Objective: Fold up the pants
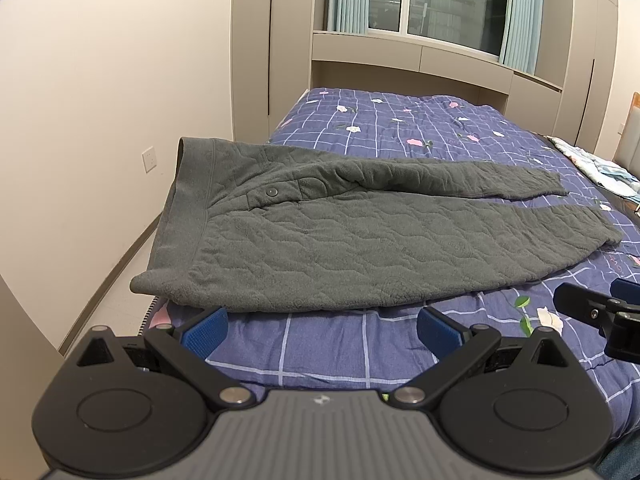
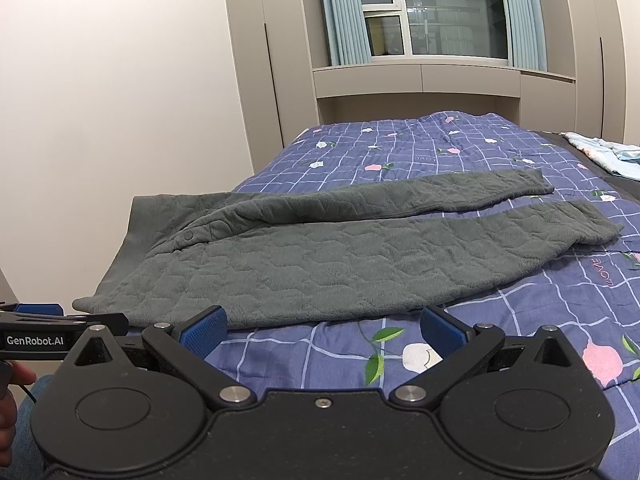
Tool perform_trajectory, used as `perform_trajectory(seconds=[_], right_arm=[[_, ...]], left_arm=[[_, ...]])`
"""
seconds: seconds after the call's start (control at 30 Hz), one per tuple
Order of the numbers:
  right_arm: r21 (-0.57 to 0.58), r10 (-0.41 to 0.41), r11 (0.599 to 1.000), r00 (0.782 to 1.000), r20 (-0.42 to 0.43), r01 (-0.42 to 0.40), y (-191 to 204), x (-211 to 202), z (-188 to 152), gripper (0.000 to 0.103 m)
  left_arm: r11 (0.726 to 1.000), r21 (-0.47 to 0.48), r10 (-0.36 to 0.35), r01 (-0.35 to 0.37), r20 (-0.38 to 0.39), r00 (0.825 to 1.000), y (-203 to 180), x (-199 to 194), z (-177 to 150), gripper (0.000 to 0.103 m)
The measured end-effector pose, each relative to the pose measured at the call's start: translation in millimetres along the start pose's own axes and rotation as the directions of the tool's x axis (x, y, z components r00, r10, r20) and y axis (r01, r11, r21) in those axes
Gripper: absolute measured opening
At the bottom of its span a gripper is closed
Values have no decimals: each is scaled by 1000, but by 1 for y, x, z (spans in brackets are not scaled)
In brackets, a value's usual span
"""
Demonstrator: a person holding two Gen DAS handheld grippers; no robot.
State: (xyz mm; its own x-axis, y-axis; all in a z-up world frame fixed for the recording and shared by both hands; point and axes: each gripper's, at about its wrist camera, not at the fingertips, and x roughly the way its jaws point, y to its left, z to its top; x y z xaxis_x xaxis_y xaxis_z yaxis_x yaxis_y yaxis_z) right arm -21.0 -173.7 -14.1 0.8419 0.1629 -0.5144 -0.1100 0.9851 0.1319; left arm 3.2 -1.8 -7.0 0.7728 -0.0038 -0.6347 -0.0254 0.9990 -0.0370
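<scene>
Grey quilted pants [image 1: 340, 236] lie flat on the bed, waistband to the left, two legs stretching right. In the right wrist view the pants [image 2: 320, 256] fill the middle, their cuffs ending at the right. My left gripper [image 1: 322, 330] hovers open just short of the near hem, by the waist end, nothing between its blue pads. My right gripper [image 2: 322, 330] is open too, at the near edge of the pants, over the bedspread. The right gripper's tip [image 1: 592, 308] shows at the right of the left wrist view; the left gripper [image 2: 60, 320] shows at the left of the right wrist view.
A blue checked floral bedspread [image 1: 400, 120] covers the bed. Patterned light fabric [image 2: 600, 152] lies at the far right. A bare wall [image 1: 100, 100] runs along the left bed edge, with cabinets and a window [image 2: 432, 16] behind. A hand [image 2: 12, 400] holds the left tool.
</scene>
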Motion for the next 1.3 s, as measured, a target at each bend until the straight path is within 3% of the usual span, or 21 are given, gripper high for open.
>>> perform_trajectory(seconds=[0.97, 1.3], right_arm=[[6, -9, 1000, 1000, -11, 9, 2, 6, -4, 103], [18, -23, 1000, 998, -51, 24, 0, 12, -2, 103]], left_arm=[[1000, 1, 1, -1, -24, 1000, -2, 4, -1, 103], [1000, -5, 8, -9, -95, 995, -1, 15, 3, 103]])
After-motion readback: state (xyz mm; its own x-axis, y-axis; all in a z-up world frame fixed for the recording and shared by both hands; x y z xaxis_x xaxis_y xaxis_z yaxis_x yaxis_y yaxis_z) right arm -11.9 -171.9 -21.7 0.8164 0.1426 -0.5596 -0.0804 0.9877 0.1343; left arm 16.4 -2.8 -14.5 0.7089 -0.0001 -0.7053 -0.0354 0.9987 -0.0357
